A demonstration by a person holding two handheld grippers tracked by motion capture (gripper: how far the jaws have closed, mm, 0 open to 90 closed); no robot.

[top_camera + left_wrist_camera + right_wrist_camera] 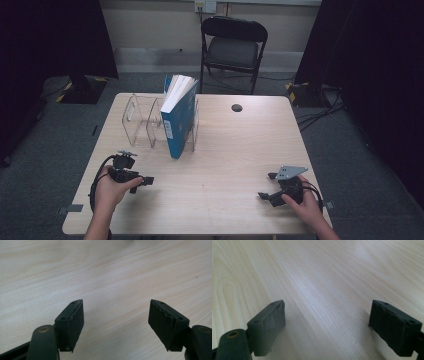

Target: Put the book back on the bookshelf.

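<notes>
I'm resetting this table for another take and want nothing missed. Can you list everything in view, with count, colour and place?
book: one, blue cover, standing tilted in the file holder, far left-centre of the table
file holder: one, clear plastic, several slots, far left of the table
table: one, light wood, centre
cable hole cap: one, black, far edge of the table, right of the book
folding chair: one, black, behind the table
wall socket: one, pale, on the wall above the chair
left gripper: one, black, jaws open and empty, near left of the table
right gripper: one, black with grey plate, jaws open and empty, near right of the table
</notes>
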